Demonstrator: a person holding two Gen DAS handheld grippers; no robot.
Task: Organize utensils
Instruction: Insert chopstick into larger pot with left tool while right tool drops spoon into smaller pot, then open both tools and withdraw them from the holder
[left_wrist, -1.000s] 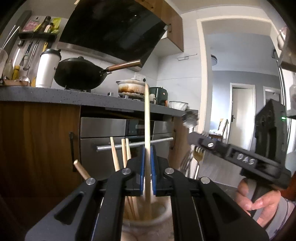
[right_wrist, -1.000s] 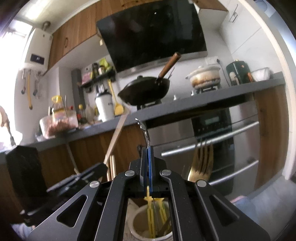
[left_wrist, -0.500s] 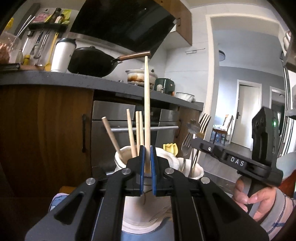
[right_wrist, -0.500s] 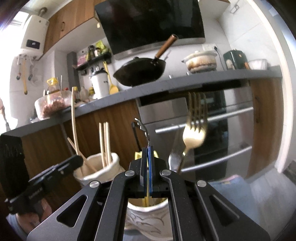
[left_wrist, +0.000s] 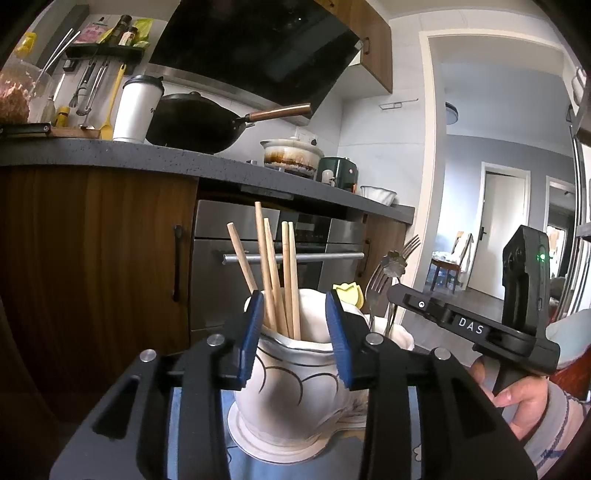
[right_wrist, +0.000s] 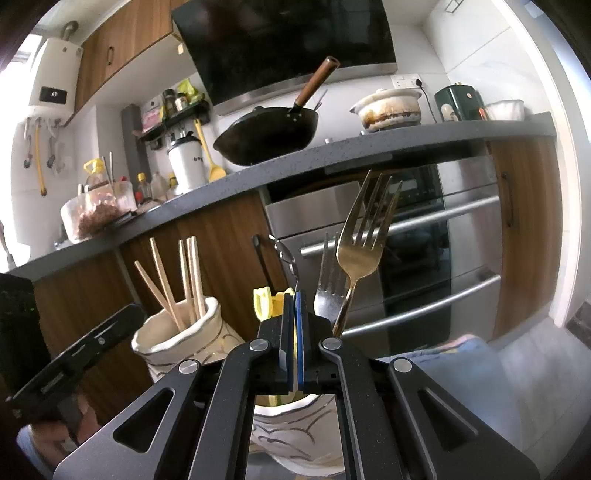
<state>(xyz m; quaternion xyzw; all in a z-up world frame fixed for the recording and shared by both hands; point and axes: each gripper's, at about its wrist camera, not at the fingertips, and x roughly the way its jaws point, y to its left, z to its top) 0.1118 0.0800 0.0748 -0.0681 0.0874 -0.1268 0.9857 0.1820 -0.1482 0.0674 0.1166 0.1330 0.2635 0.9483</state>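
My left gripper (left_wrist: 294, 332) is open and empty, its blue pads either side of a white ceramic jar (left_wrist: 291, 387) holding several wooden chopsticks (left_wrist: 273, 269). My right gripper (right_wrist: 294, 339) is shut on a thin metal utensil handle (right_wrist: 290, 260) over a second white jar (right_wrist: 295, 435) that holds a gold fork (right_wrist: 360, 247), a silver fork (right_wrist: 327, 284) and a yellow utensil (right_wrist: 265, 301). The chopstick jar also shows in the right wrist view (right_wrist: 177, 339). The right gripper also shows in the left wrist view (left_wrist: 410, 299).
Both jars stand on a blue cloth (right_wrist: 454, 365). Behind them are an oven (left_wrist: 273, 258) with a steel bar handle and wooden cabinets (left_wrist: 92, 251). A dark counter (left_wrist: 110, 153) carries a black wok (left_wrist: 192, 122), a pot and a white tumbler.
My left gripper has let go of the chopstick, which now stands in the jar, and has opened. My right gripper has come down over the fork jar, still shut.
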